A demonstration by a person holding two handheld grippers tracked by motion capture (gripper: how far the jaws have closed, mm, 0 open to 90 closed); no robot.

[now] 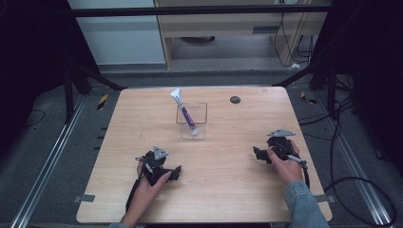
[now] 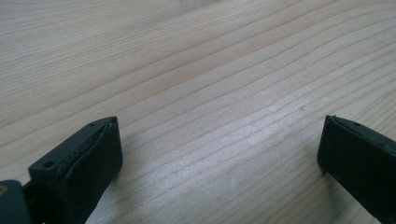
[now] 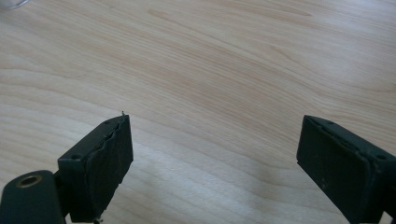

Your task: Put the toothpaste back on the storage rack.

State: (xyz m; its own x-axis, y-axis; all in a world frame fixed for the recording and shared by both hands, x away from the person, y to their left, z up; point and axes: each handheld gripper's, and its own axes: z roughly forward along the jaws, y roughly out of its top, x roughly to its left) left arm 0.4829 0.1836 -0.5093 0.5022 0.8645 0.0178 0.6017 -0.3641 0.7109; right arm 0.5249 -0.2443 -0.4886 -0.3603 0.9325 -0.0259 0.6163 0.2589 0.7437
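Though glossy, tube (image 1: 186,114) w/ clear box (image 1: 192,120)

I see a white tube (image 1: 184,113) with purple print leaning tilted in a clear square container (image 1: 192,120), near the table's far edge, midway across.

So that's one tube (image 1: 184,112) in one clear container (image 1: 192,120), one black disc (image 1: 235,99) nearby, two grippers closer in.
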